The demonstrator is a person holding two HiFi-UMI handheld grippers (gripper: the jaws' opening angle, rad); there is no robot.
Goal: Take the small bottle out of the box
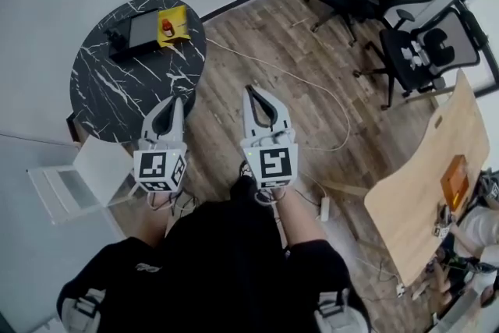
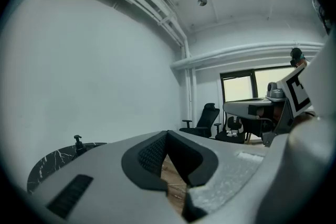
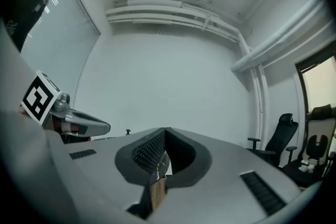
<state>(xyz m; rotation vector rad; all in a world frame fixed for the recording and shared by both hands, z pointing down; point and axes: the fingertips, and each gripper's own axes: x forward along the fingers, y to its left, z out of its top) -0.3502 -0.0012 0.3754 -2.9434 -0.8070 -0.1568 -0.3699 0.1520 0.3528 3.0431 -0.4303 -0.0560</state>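
On the round black marble table (image 1: 101, 93) at the upper left of the head view lies a yellow box (image 1: 176, 15) with a small orange-red bottle (image 1: 167, 29) in it. My left gripper (image 1: 180, 99) hovers by the table's near edge, well short of the box. It is shut, jaw tips together, nothing between them. My right gripper (image 1: 249, 88) is beside it over the wooden floor, also shut and empty. The left gripper view shows the left gripper (image 2: 167, 132) pointing roughly level, with the table's edge (image 2: 50, 162) low at the left. The right gripper (image 3: 166, 128) faces a white wall.
A dark flat device (image 1: 132, 33) lies beside the yellow box, and a dark pump bottle (image 2: 77, 143) stands on the table. A white chair (image 1: 78, 179) is at the left. Black office chairs (image 1: 390, 4) and a wooden desk (image 1: 429, 183) are at the right. A white cable (image 1: 312, 90) crosses the floor.
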